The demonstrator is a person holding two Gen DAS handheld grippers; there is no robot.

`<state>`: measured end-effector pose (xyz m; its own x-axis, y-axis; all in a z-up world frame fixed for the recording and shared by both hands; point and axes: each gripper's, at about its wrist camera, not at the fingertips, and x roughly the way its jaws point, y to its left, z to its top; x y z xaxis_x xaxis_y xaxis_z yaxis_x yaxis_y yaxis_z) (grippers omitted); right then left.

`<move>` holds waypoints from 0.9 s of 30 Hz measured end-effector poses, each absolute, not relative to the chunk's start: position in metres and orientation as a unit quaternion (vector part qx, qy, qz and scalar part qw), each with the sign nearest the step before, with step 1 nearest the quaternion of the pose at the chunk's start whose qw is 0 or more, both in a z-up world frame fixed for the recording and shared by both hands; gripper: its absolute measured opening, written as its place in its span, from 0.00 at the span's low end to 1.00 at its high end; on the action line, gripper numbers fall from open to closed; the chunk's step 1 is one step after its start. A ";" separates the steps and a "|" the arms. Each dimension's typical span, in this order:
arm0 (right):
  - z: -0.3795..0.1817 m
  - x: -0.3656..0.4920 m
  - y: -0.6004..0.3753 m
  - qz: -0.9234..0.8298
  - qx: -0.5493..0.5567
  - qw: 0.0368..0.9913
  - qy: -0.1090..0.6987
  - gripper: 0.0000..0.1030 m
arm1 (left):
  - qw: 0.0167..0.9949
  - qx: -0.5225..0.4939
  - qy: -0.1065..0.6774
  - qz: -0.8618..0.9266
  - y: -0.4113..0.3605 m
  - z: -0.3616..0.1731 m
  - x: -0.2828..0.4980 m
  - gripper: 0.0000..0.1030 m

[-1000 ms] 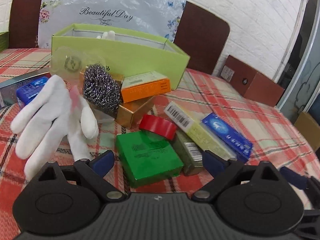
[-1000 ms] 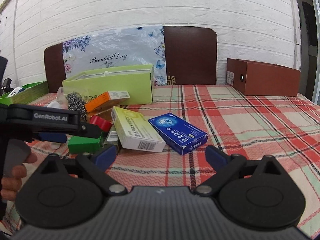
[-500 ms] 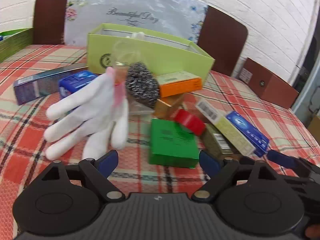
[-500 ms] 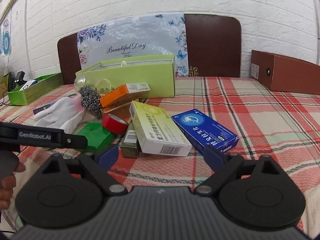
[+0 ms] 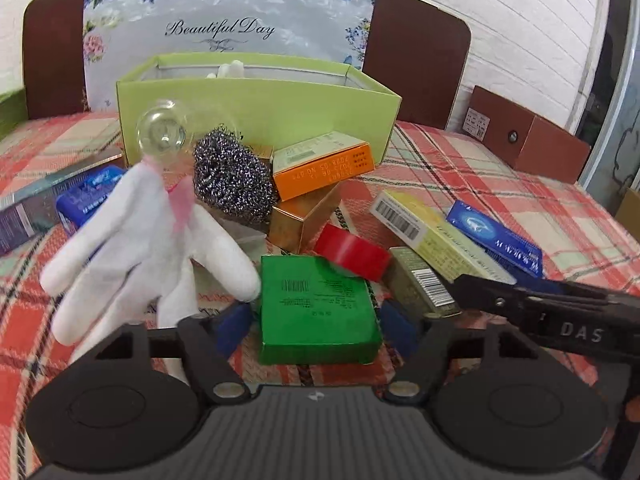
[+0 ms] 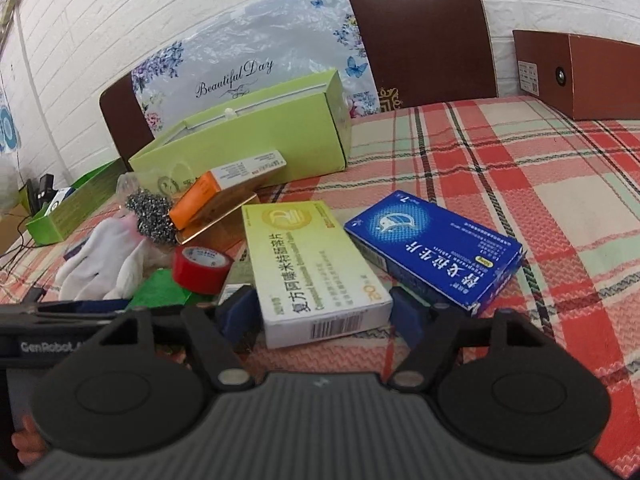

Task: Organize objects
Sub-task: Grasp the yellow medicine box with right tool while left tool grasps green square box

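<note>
A flat green box lies on the plaid tablecloth between the blue pads of my left gripper. Its jaws are closing, and the pads stand just beside the box's sides. In the right wrist view a pale yellow medicine box lies between the pads of my right gripper. Those jaws are closing too, with the pads close to its near end. A blue medicine box lies just right of the yellow one. The red tape roll leans on the green box's far corner.
A white glove, a steel scourer, an orange box on a gold box and a glass bulb crowd in front of an open lime box. A brown box stands far right.
Both grippers' jaws have narrowed. The left view swung so the green box now lies between its pads. The right gripper moved left and closer, bringing the yellow box between its pads.
</note>
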<state>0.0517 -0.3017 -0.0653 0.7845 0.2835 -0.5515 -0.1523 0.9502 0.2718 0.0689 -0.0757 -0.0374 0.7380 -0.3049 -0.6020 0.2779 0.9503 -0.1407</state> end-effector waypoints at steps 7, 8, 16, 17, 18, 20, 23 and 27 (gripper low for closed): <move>-0.050 0.005 -0.287 0.070 0.024 0.961 0.268 0.69 | 0.925 -0.008 0.332 -0.185 -0.056 -0.031 0.040 0.64; -0.047 -0.004 -0.285 0.065 0.005 0.962 0.265 0.69 | 0.922 0.000 0.335 -0.194 -0.053 -0.030 0.032 0.64; -0.052 -0.064 -0.279 0.106 -0.014 0.944 0.313 0.69 | 0.912 0.019 0.352 -0.211 -0.037 -0.030 -0.013 0.71; -0.053 -0.067 -0.278 0.107 -0.014 0.944 0.312 0.71 | 0.914 0.020 0.347 -0.209 -0.039 -0.030 -0.012 0.75; -0.053 -0.067 -0.276 0.107 -0.014 0.944 0.311 0.75 | 0.915 0.023 0.346 -0.206 -0.041 -0.030 -0.011 0.75; -0.051 -0.065 -0.272 0.100 -0.019 0.947 0.306 0.79 | 0.913 0.026 0.347 -0.212 -0.045 -0.030 -0.008 0.75; -0.045 -0.060 -0.268 0.102 -0.031 0.950 0.293 0.82 | 0.913 0.027 0.349 -0.212 -0.048 -0.031 -0.006 0.75; -0.046 -0.047 -0.263 0.114 -0.056 0.947 0.295 0.82 | 0.911 0.034 0.349 -0.216 -0.050 -0.032 -0.006 0.75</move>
